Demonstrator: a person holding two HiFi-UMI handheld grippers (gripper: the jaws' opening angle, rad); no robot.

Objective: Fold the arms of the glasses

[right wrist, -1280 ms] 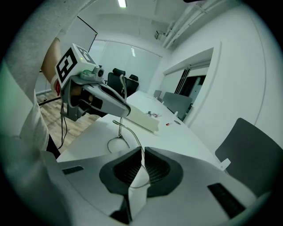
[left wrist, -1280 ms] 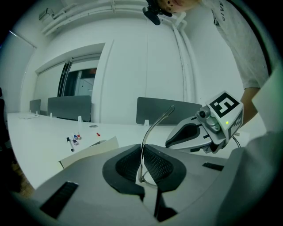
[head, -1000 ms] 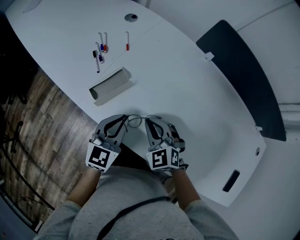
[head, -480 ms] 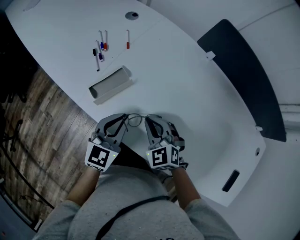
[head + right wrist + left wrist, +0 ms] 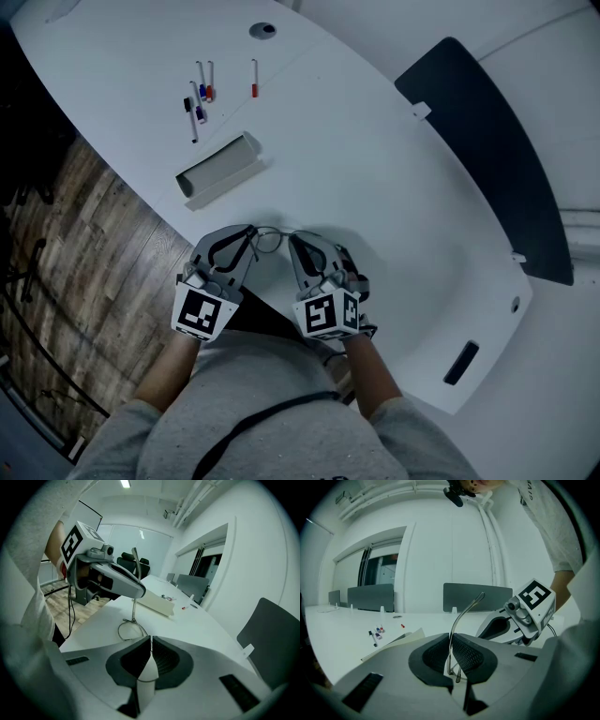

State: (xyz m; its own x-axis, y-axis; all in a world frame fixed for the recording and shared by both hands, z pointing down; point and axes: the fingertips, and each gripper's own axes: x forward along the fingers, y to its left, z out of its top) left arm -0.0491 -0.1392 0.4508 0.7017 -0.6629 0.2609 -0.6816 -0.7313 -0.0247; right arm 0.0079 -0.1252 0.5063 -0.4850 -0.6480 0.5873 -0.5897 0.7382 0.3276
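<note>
While a person in a grey top stands at the near edge of a long white tabletop (image 5: 375, 169), each hand holds a hand-held gripper, and the two point toward each other over a pair of thin wire glasses (image 5: 270, 239); the glasses sit close to the tabletop's edge, directly between the two tools. The left hand-held gripper (image 5: 248, 235) has its jaws closed almost fully, the dark ribbed pads pinching one slender arm of the glasses; in the left gripper view that arm rises from between the pads and curves up and to the right. The right hand-held gripper (image 5: 296, 241) also has its jaws drawn together, with only a sliver between the pads, pinching a fine wire part of the frame; in the right gripper view one round lens rim lies on the tabletop just ahead of its jaws. Farther along the tabletop lies a long pale box (image 5: 221, 172), well apart from the glasses; beyond it a small cluster of marker pens (image 5: 200, 98) and a single red-tipped pen (image 5: 254, 82). Wood flooring (image 5: 84, 244) shows to the left.
</note>
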